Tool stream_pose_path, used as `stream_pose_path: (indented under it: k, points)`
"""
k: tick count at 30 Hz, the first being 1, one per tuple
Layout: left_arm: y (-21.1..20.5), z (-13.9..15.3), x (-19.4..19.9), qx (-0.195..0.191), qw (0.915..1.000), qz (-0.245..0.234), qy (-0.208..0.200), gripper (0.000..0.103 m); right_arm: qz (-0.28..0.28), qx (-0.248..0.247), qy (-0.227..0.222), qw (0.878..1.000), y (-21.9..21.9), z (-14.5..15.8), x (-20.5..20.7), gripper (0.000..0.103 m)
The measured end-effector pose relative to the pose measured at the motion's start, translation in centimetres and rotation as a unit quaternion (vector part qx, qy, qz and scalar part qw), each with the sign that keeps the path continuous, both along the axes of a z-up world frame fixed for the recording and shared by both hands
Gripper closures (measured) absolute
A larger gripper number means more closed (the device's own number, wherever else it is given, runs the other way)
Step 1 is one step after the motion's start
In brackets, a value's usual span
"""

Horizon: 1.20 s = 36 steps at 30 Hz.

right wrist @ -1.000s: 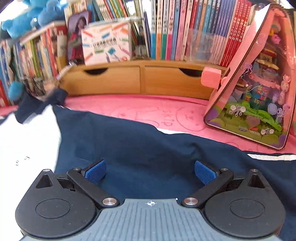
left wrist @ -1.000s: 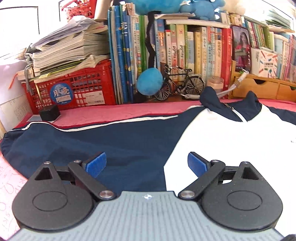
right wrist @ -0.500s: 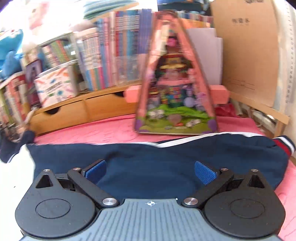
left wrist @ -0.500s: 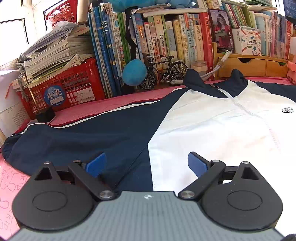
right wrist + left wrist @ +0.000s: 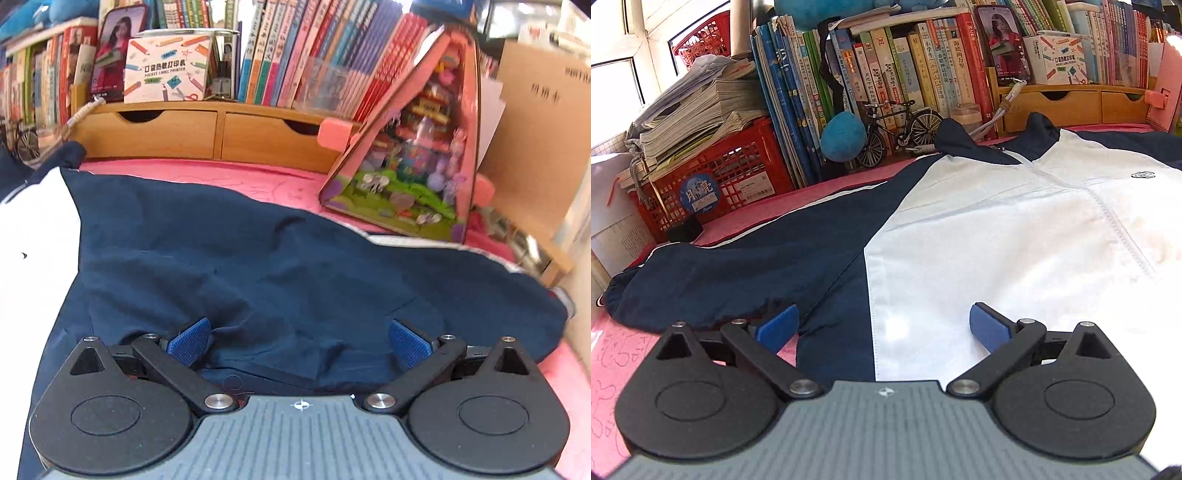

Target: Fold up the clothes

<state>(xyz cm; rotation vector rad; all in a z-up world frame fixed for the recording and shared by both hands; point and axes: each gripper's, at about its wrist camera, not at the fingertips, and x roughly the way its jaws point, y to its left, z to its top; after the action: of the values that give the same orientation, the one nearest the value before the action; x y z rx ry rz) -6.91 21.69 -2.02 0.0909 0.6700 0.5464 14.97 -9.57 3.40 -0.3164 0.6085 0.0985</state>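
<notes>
While both grippers hover with fingers spread, a navy-and-white jacket (image 5: pixel 979 236) lies flat on the pink tabletop (image 5: pixel 768 214).

From the left wrist camera, the left gripper (image 5: pixel 882 328) sits at lower centre over the jacket's hem; the collar (image 5: pixel 997 144) points to the upper right toward the books (image 5: pixel 905 81), and one sleeve (image 5: pixel 720 269) stretches to the left edge, so the sleeves run crosswise. From the right wrist camera, the right gripper (image 5: pixel 299 343) hangs above the other navy sleeve (image 5: pixel 369 280), which reaches right below a pink toy box (image 5: pixel 413 173).
</notes>
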Motion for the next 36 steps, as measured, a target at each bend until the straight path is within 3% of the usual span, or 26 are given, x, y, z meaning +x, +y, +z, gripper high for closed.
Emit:
stream_pose_path:
  k: [3,6,9,13,15,17,20,22,23,26,29,32,33,34,36]
  points:
    - [-1.3,0.7,-0.9,-0.004,0.9995,-0.028,-0.011,0.003,0.058,0.014,-0.01,0.998,0.8,1.1,-3.4,0.0]
    - [-2.3,1.4,-2.0,-0.026,0.9981,-0.051,-0.023,0.002,0.123,0.066,0.001,0.99,1.9,2.3,-6.5,0.0]
    - [-3.1,1.4,-2.7,-0.034,0.9969,-0.069,-0.019,0.001,0.175,0.134,0.054,0.974,2.1,2.5,-7.9,0.0]
    - [-2.9,0.3,-3.6,-0.02,0.9986,-0.048,0.011,0.001,0.129,0.162,0.113,0.972,0.7,1.1,-8.2,0.0]
    - [-2.5,0.7,-3.9,-0.034,0.9983,-0.047,0.005,0.001,0.12,0.227,0.128,0.958,-1.8,0.7,-8.3,0.0]
    - [-2.7,1.9,-2.8,-0.05,0.9966,-0.064,-0.009,0.001,0.116,0.31,0.149,0.932,-4.1,0.6,-7.9,0.0]
    - [-3.5,3.8,-0.7,-0.073,0.9922,-0.097,-0.031,0.001,0.091,0.432,0.18,0.879,-6.6,0.0,-6.5,0.0]
    - [-5.6,4.6,2.1,-0.076,0.9875,-0.131,-0.043,0.001,0.051,0.502,0.174,0.846,-7.6,-0.7,-5.2,0.0]
    - [-6.9,5.0,3.9,-0.076,0.9851,-0.147,-0.046,0.001,0.027,0.517,0.163,0.84,-7.9,-0.7,-4.5,0.0]
    - [-10.7,5.0,8.7,-0.063,0.9792,-0.185,-0.053,0.001,-0.028,0.512,0.136,0.847,-7.4,-0.7,-2.3,0.001]
    - [-14.6,3.5,12.8,-0.034,0.974,-0.219,-0.049,0.001,-0.08,0.508,0.117,0.85,-7.5,-1.1,-0.2,0.014]
    - [-17.7,1.3,15.0,-0.004,0.9685,-0.248,-0.025,0.001,-0.129,0.5,0.106,0.85,-8.4,-1.8,1.7,0.054]
    - [-18.3,0.6,15.5,0.001,0.9669,-0.255,-0.012,0.002,-0.147,0.496,0.104,0.849,-9.0,-2.1,2.3,0.077]
    - [-18.7,-0.2,15.8,-0.001,0.9649,-0.262,0.003,0.002,-0.153,0.512,0.109,0.838,-10.0,-2.7,2.9,0.087]
    - [-19.1,-1.6,16.0,-0.009,0.9614,-0.274,0.024,0.003,-0.157,0.546,0.118,0.814,-12.0,-3.9,3.9,0.09]
